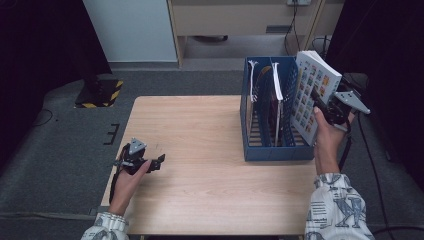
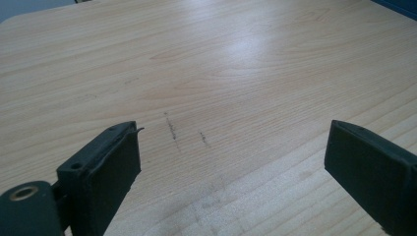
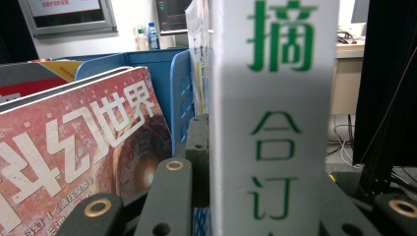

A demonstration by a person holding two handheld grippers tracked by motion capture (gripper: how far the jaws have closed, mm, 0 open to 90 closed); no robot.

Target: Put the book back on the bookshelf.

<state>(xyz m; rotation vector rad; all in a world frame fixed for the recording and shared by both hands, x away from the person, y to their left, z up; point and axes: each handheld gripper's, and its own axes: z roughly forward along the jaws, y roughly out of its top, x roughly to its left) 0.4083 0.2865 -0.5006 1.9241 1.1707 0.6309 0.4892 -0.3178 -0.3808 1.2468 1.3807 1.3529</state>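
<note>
A thick white book [image 1: 313, 96] with a grid of small coloured pictures on its cover hangs tilted above the right side of the blue file rack [image 1: 260, 150]. My right gripper [image 1: 320, 107] is shut on it; in the right gripper view its white spine with green characters [image 3: 275, 123] stands between the jaws. Inside the rack stand a red magazine [image 3: 74, 147] and other upright books [image 1: 276, 87]. My left gripper [image 1: 159, 162] rests open near the table's left front, and its two black pads [image 2: 105, 172] stand wide apart over bare wood.
The wooden table [image 1: 200, 150] has free room left of the rack. Grey carpet surrounds it, with a yellow-and-black striped block [image 1: 102, 92] on the floor at the back left and cabinets [image 1: 240, 20] behind.
</note>
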